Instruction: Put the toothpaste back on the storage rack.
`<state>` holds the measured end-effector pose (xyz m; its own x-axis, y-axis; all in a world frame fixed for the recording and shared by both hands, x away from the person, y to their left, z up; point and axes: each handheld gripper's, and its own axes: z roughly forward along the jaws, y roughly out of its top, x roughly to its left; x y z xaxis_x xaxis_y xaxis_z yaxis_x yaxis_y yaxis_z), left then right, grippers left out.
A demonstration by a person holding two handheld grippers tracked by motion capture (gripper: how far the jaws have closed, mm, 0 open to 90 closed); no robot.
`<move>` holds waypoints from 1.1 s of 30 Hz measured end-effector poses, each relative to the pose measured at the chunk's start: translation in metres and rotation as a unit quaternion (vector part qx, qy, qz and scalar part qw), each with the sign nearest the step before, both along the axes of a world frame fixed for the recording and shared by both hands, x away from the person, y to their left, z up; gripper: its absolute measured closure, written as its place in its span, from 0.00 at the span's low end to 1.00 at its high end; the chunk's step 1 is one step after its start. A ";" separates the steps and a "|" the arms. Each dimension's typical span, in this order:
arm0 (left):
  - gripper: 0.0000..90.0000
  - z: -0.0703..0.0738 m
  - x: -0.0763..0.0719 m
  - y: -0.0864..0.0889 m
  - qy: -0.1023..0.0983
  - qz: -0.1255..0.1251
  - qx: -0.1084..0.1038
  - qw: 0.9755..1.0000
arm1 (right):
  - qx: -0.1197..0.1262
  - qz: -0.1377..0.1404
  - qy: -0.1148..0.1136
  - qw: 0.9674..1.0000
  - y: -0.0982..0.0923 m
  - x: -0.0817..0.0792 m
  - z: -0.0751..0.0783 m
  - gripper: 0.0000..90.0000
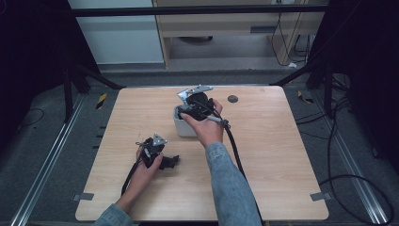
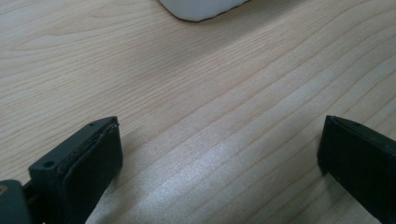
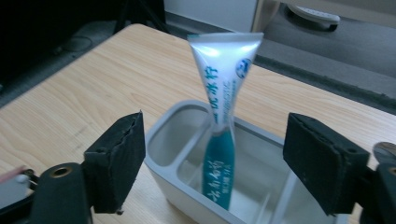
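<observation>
A silver and teal toothpaste tube (image 3: 223, 116) stands upright, cap end down, in a white compartmented holder (image 3: 161, 126) at the middle of the wooden table (image 1: 273, 155). My right gripper (image 3: 215, 126) hovers over the holder (image 1: 180, 128), open, one jaw on each side of the tube and neither pad touching it. In the high view the right gripper (image 1: 194, 104) sits right above the holder. Near the table's front left my left gripper (image 1: 168, 162) lies low on the wood. It (image 2: 220, 126) is open, with bare table between its jaws and the holder's corner (image 2: 201, 9) ahead.
A small dark disc (image 1: 232, 99) lies near the table's far edge, right of the holder. The right gripper's black cable (image 1: 235, 150) trails back along the person's forearm. Black frame bars and floor cables surround the table.
</observation>
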<state>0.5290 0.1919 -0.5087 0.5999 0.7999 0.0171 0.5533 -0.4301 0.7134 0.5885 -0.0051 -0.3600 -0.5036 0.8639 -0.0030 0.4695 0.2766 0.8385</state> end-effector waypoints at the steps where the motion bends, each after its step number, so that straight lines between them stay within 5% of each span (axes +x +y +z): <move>1: 0.00 0.000 0.000 0.000 0.000 -0.001 0.001 1.000 | -0.004 0.001 -0.001 1.000 -0.001 0.001 -0.001 0.22; 14: 0.00 0.000 0.001 -0.001 0.000 0.003 0.000 1.000 | -0.042 0.049 0.000 0.998 -0.030 -0.008 0.005 0.13; 19: 0.00 0.000 0.003 -0.004 0.000 0.007 0.000 1.000 | -0.033 0.059 -0.001 0.998 -0.039 -0.013 0.008 0.11; 33: 0.00 0.000 0.011 -0.011 0.000 0.005 -0.001 1.000 | -0.025 0.021 0.003 0.999 -0.071 -0.023 0.008 0.12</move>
<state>0.5399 0.1804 -0.5087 0.5916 0.8061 0.0157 0.5576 -0.4233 0.7141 0.5658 -0.0756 -0.3518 -0.5404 0.8404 -0.0417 0.4619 0.3377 0.8201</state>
